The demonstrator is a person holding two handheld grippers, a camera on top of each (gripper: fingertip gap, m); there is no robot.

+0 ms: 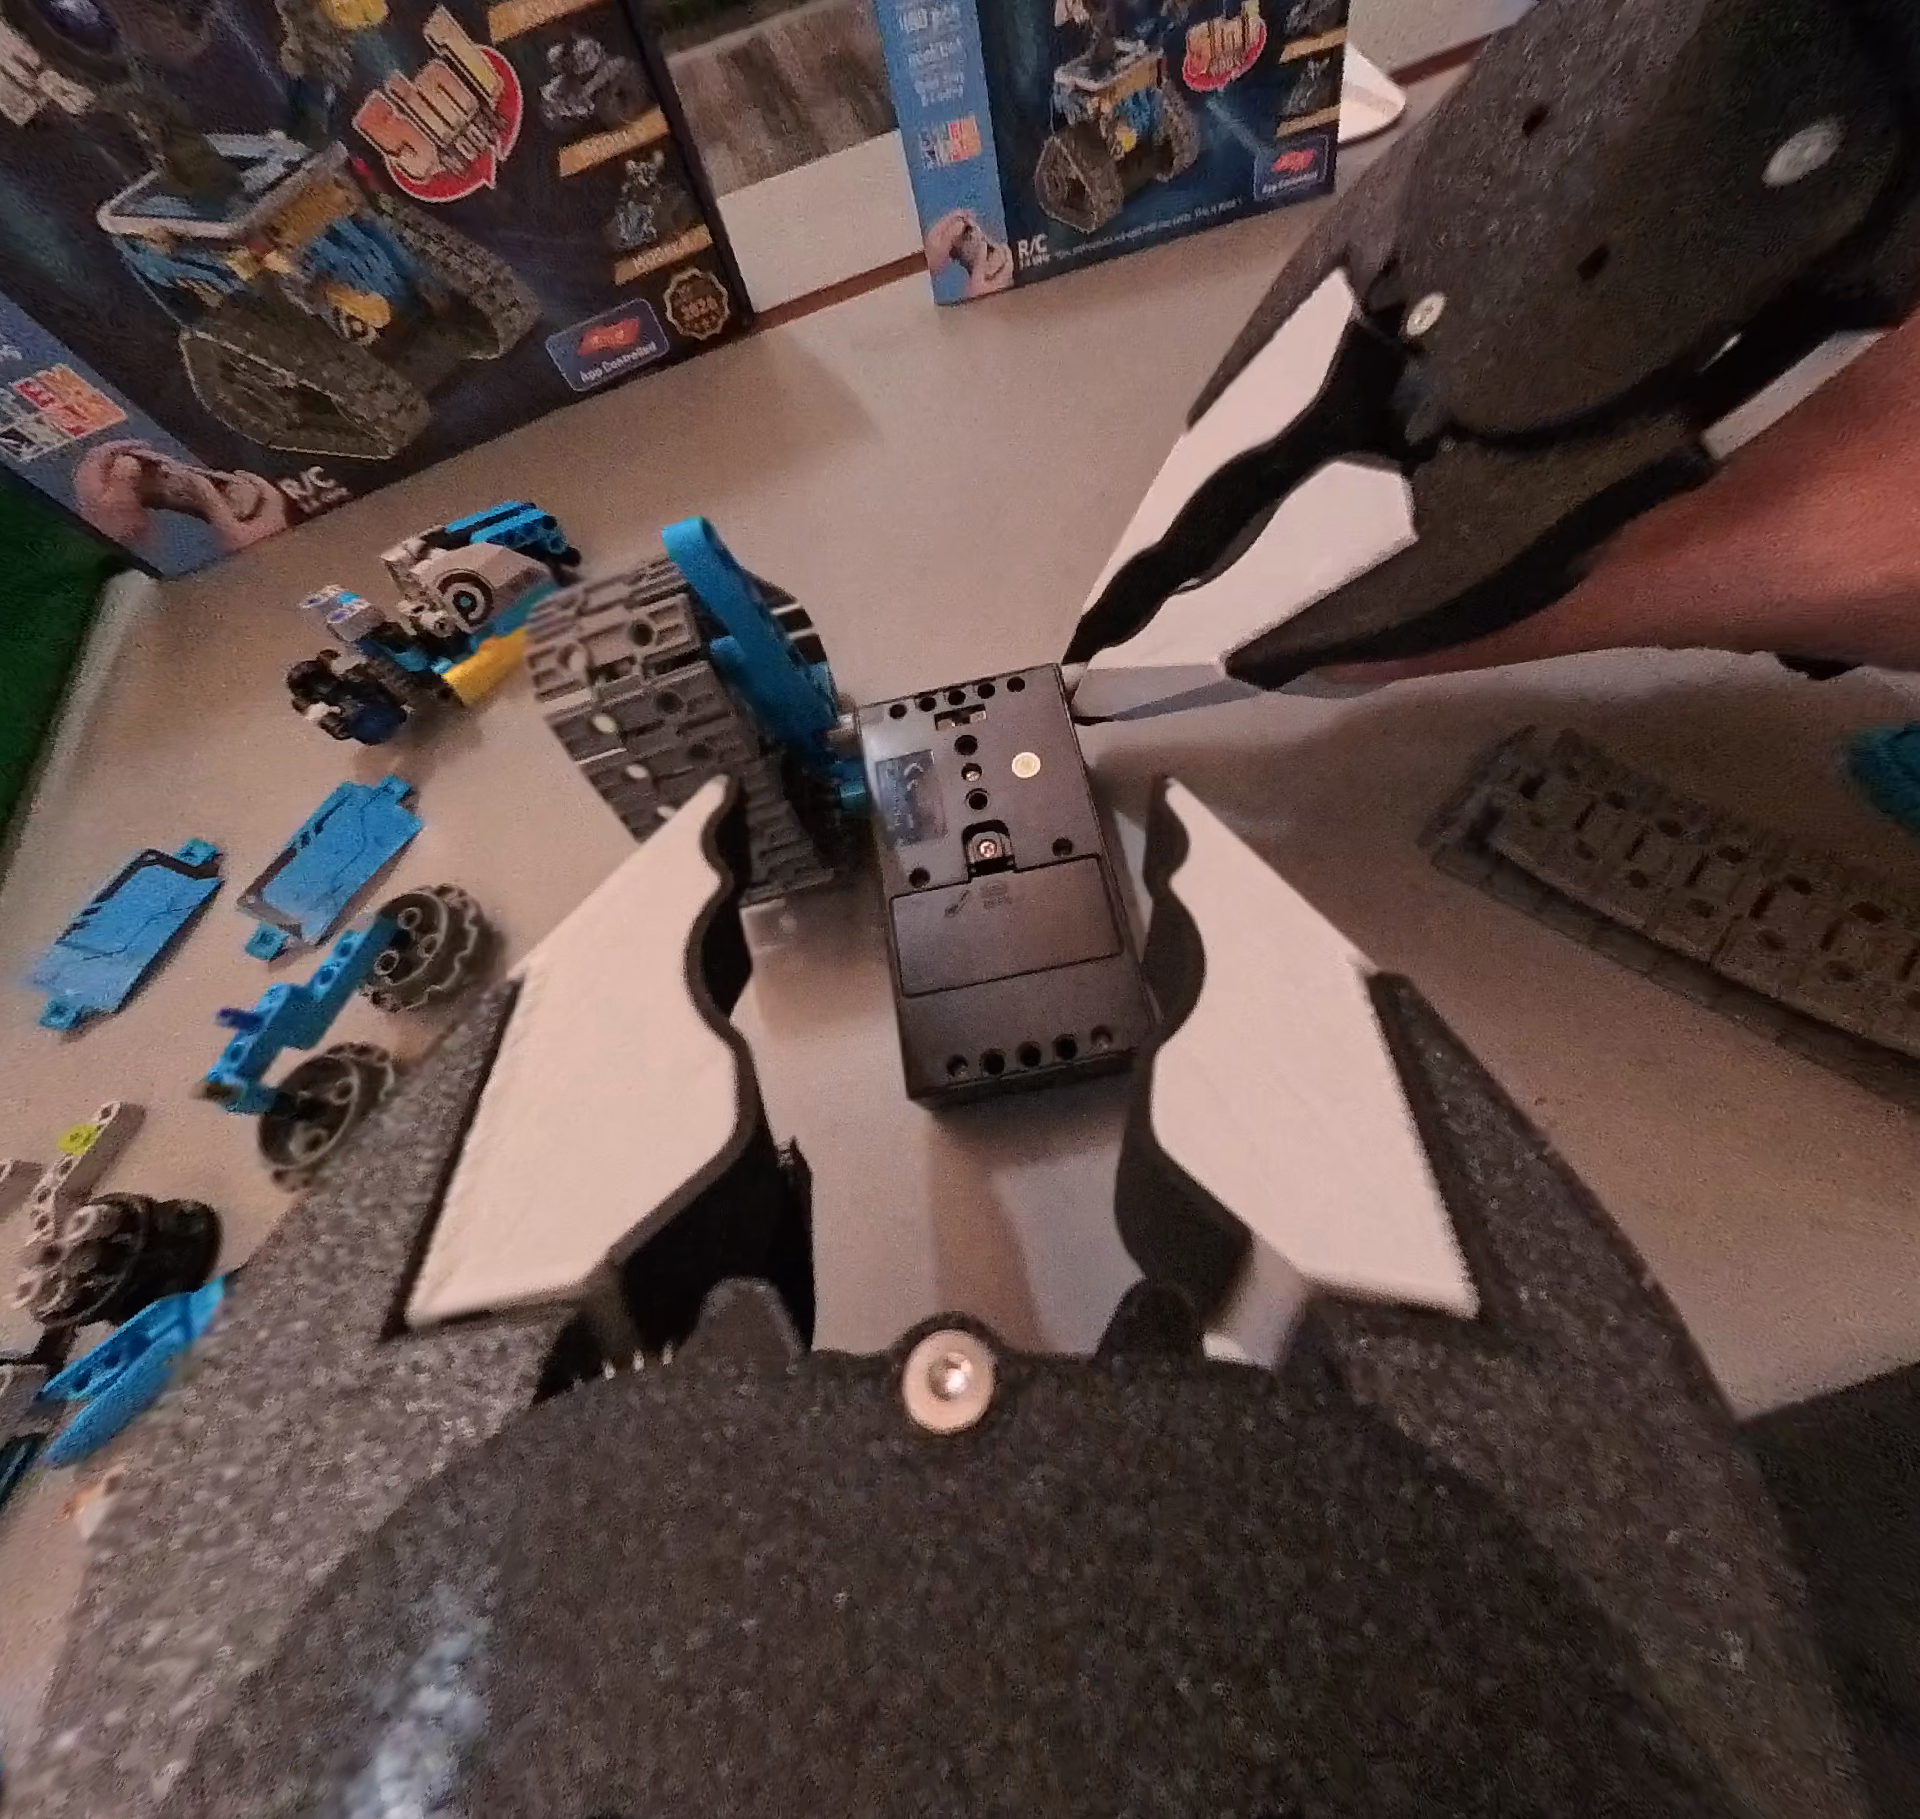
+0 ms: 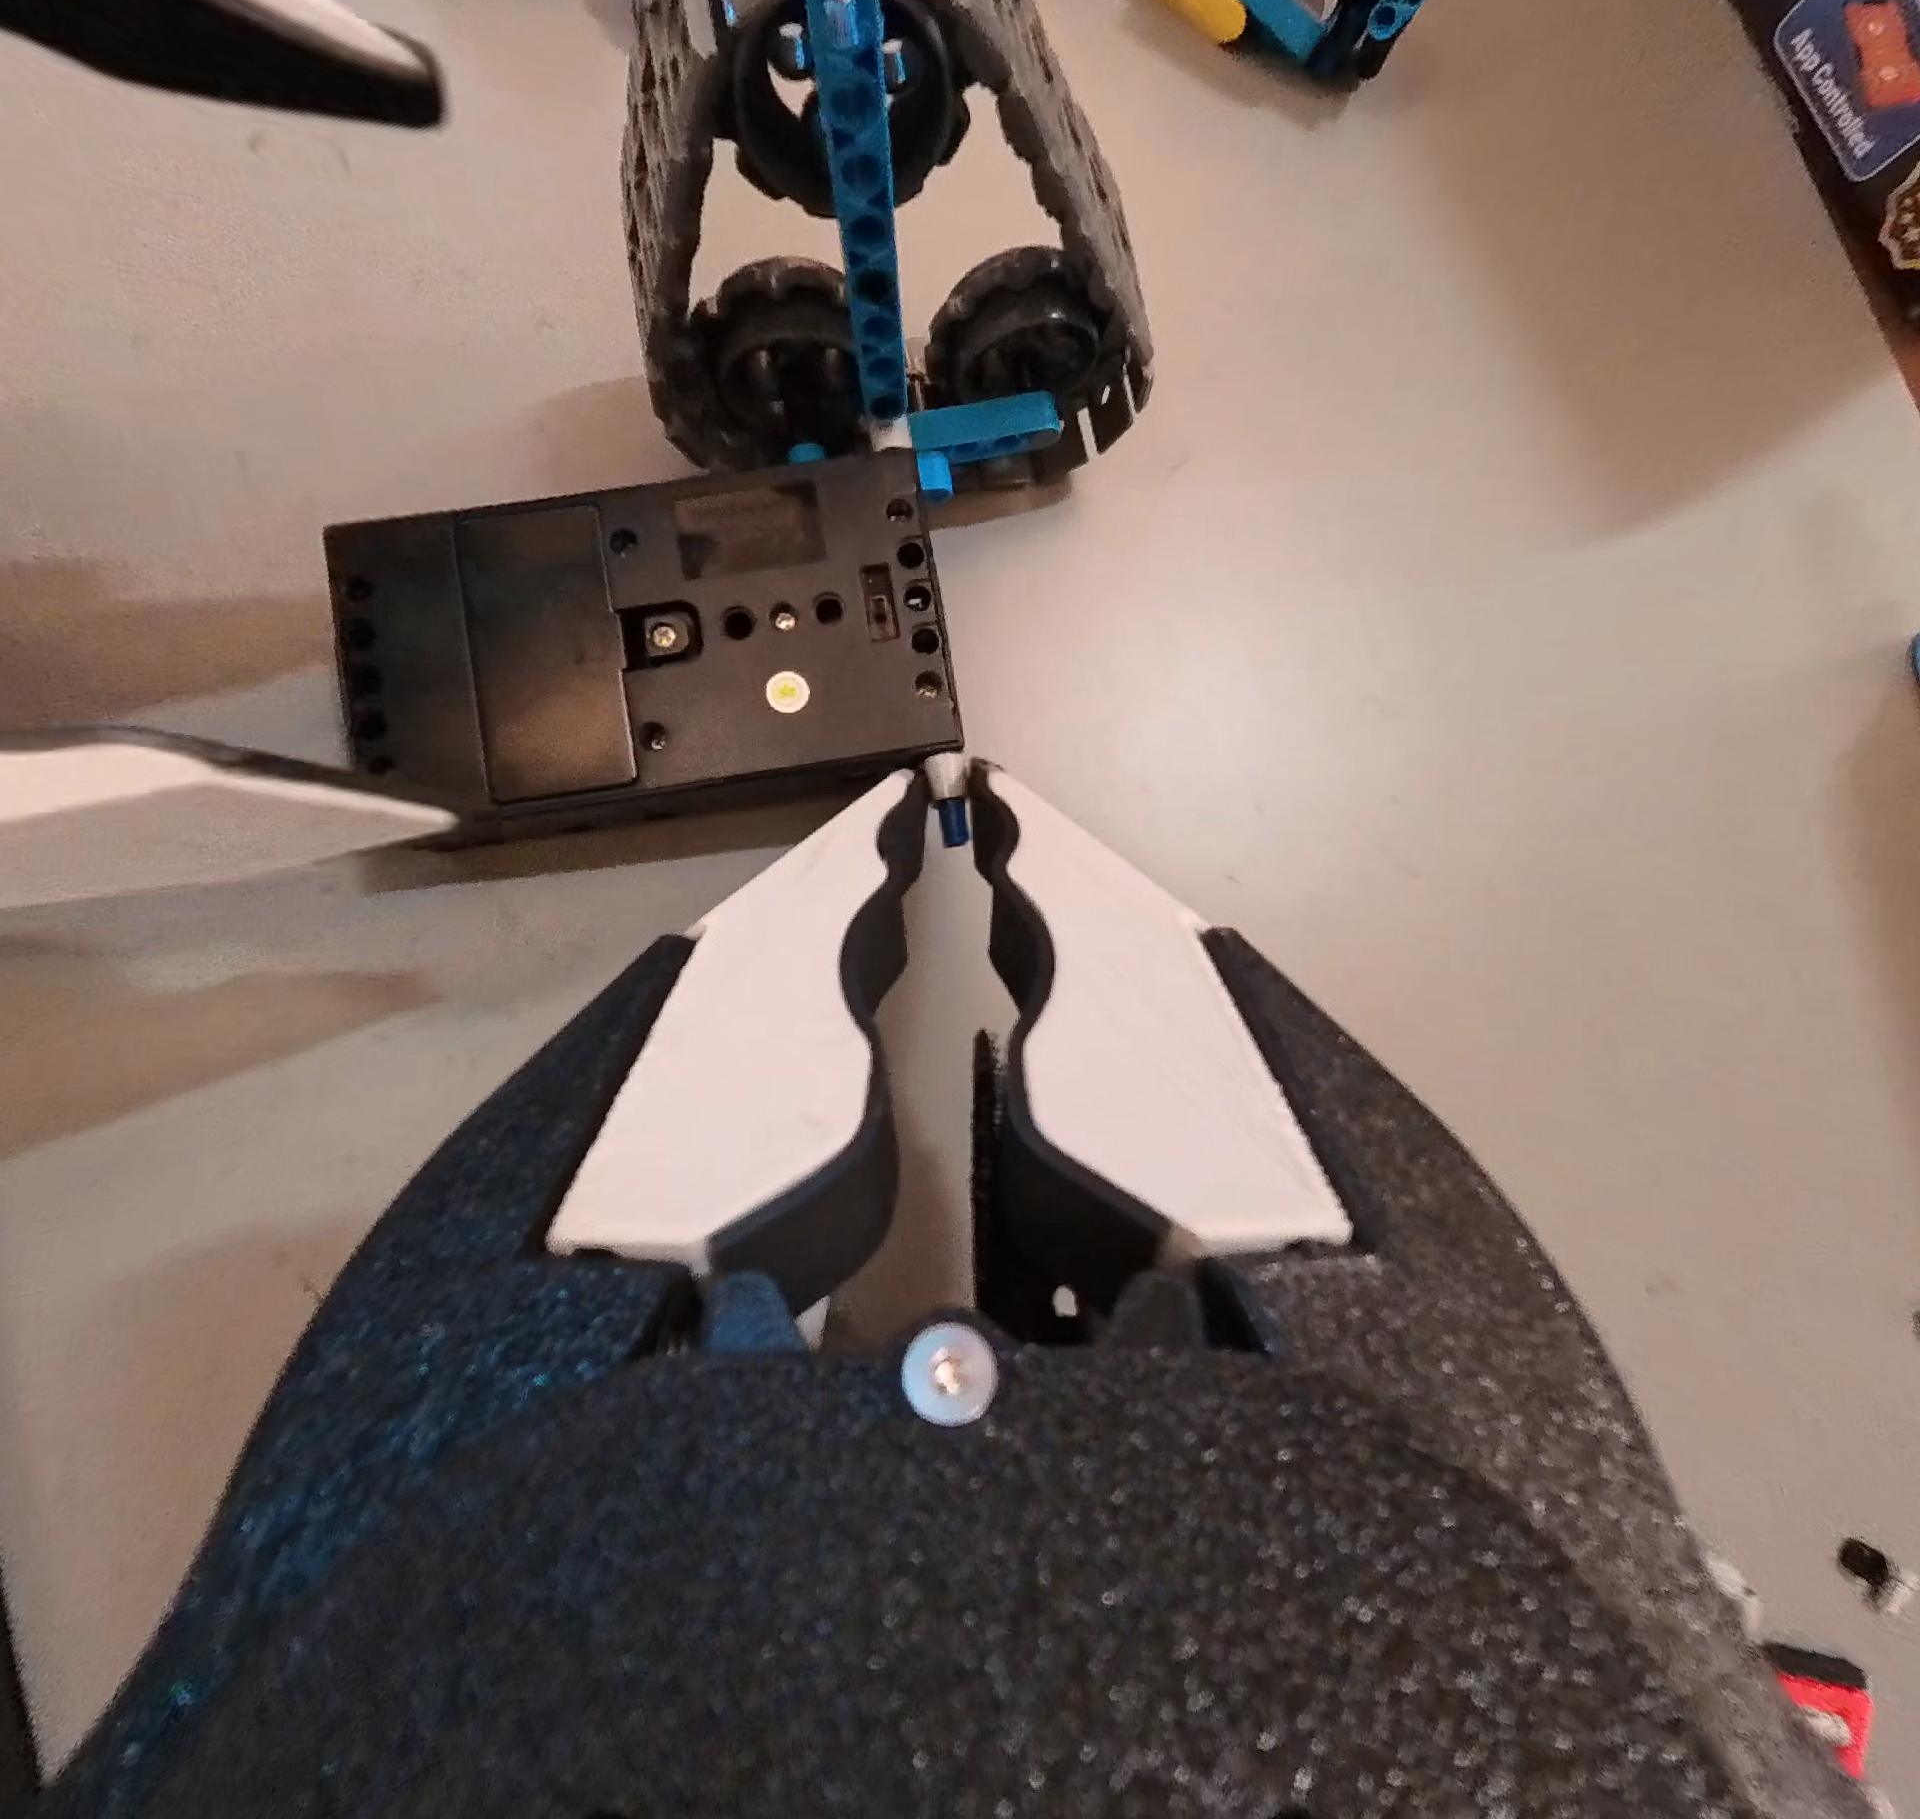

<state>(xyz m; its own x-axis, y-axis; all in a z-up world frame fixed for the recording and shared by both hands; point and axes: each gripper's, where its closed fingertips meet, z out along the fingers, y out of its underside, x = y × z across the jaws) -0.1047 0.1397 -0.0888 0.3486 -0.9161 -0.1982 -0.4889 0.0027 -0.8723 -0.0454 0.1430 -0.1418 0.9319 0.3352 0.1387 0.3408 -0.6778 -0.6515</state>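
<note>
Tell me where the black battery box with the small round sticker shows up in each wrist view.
Left wrist view: black battery box sits at centre, lengthwise between the open left claw.
Right wrist view: the box lies crosswise, left of centre, just beyond the right claw, shut on a small grey-and-blue pin.
Shared landmark: the grey tracked wheel assembly touching the box.

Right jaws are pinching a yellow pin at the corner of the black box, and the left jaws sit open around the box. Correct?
Not quite: the pin is grey with a blue tip, as the right wrist view shows. The right gripper pinches it at the corner of the black box; the left gripper sits open around the box.
</note>
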